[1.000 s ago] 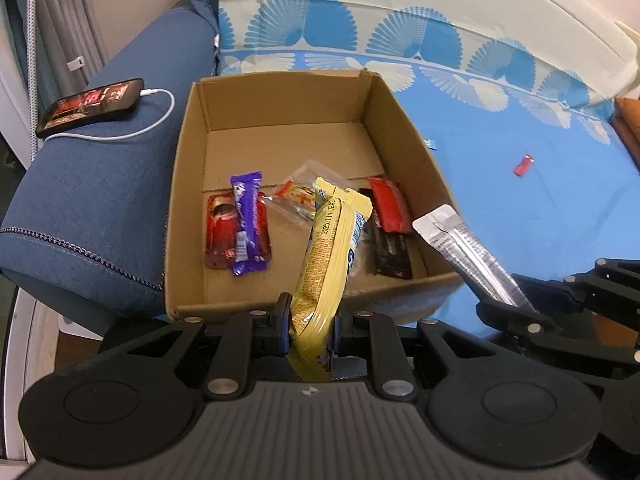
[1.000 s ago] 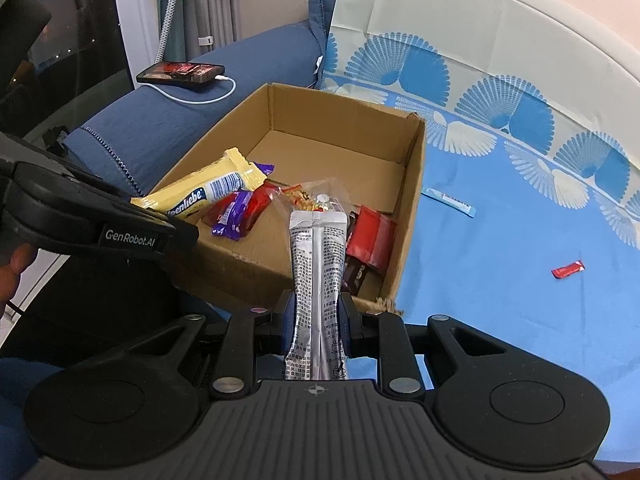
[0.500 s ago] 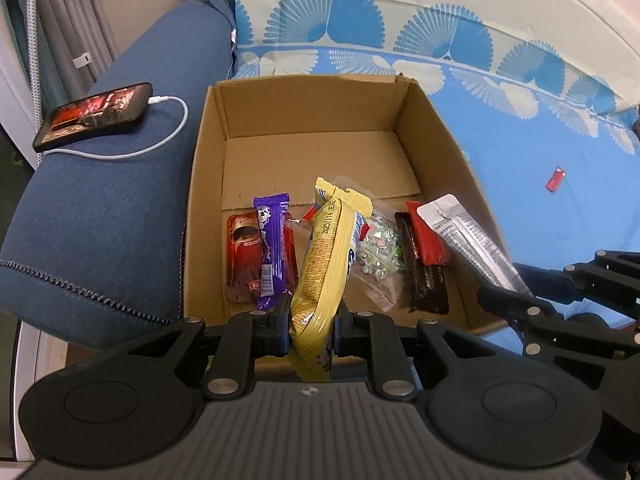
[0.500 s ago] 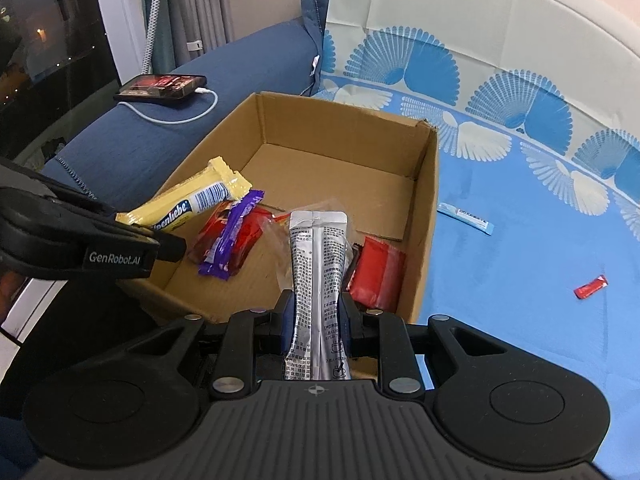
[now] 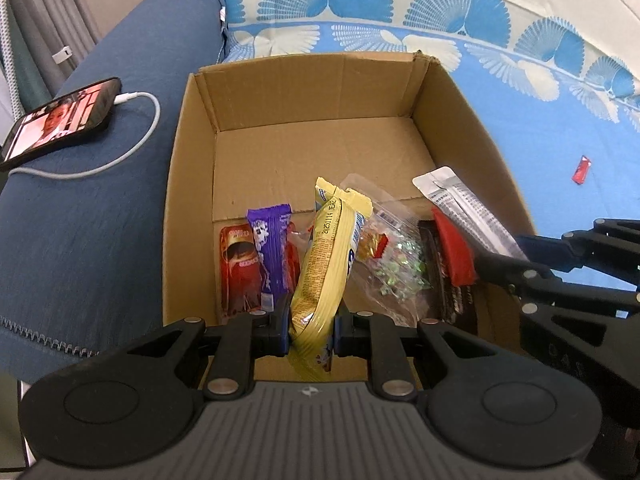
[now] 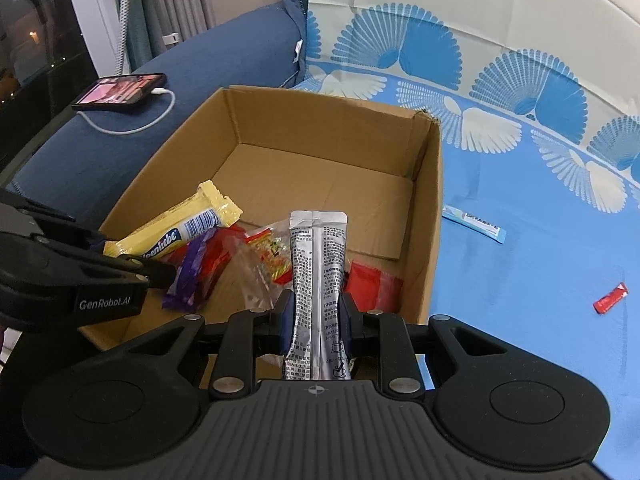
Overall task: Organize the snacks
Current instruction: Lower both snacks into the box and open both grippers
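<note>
An open cardboard box (image 5: 320,92) (image 6: 320,128) stands on the blue sofa cover. My left gripper (image 5: 311,327) is shut on a yellow snack bar (image 5: 328,256) (image 6: 180,232) and holds it over the box's near side. My right gripper (image 6: 316,318) is shut on a silver sachet (image 6: 318,272) (image 5: 464,208) over the box's near right corner. In the box lie a purple bar (image 5: 270,248), a red packet (image 5: 238,268), a clear candy bag (image 5: 392,252), and red (image 5: 452,248) and dark wrappers.
A phone (image 5: 60,116) (image 6: 120,92) on a white cable lies on the blue armrest left of the box. A small red candy (image 5: 581,169) (image 6: 610,298) and a light-blue stick packet (image 6: 474,223) lie on the cover right of the box.
Both grippers have moved forward with their packets, from in front of the box to over its near edge. Both stay shut.
</note>
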Demonstrator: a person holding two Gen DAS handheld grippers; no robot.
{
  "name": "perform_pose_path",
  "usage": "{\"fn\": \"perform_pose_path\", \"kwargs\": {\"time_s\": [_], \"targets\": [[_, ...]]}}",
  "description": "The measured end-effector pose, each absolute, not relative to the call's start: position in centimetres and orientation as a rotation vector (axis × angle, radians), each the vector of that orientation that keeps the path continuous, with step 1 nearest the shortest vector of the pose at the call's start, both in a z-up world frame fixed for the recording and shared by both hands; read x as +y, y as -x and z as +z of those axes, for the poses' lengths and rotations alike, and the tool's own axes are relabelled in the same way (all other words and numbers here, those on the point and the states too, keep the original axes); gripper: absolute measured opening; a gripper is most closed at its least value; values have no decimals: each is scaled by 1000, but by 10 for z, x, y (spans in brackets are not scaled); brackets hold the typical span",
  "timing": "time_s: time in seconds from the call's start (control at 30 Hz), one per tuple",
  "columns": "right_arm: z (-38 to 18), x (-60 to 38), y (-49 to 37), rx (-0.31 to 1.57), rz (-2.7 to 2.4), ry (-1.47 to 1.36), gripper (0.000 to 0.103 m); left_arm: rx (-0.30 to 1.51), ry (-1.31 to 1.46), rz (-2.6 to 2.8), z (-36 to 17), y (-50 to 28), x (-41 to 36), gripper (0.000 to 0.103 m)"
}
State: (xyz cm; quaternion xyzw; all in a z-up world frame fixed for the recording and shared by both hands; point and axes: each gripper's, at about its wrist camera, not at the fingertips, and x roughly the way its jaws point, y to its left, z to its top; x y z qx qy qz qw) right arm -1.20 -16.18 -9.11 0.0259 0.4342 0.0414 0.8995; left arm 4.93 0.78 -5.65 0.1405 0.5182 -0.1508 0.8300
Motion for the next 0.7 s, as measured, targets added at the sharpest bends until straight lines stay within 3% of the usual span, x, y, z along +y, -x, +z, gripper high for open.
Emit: {"fn": "perform_pose_path", "kwargs": {"time_s": [0.2, 0.23, 0.27, 0.33, 0.37, 0.43, 0.47, 0.7], "targets": [[-101, -161, -7, 908, 96, -63, 27, 1117, -308, -306, -69, -67, 3, 22], [-101, -161, -9, 908, 102, -68, 30, 1120, -313, -300, -71, -69, 2, 27], [-102, -161, -12, 906, 107, -79, 30, 1127, -319, -296, -73, -72, 2, 50], [-101, -163, -16, 911, 109, -107, 46, 1141, -329, -256, -74, -76, 3, 87], [-100, -164, -19, 914, 79, -110, 50, 1130, -334, -216, -73, -78, 6, 94], [-97, -167, -20, 919, 60, -120, 67, 1115, -320, -209, -68, -79, 12, 99], [-95, -168, -19, 917, 54, -125, 69, 1118, -307, -202, -66, -78, 17, 103], [-83, -157, 27, 927, 48, -120, 78, 1135, -275, -184, -57, -37, 35, 103]]}}
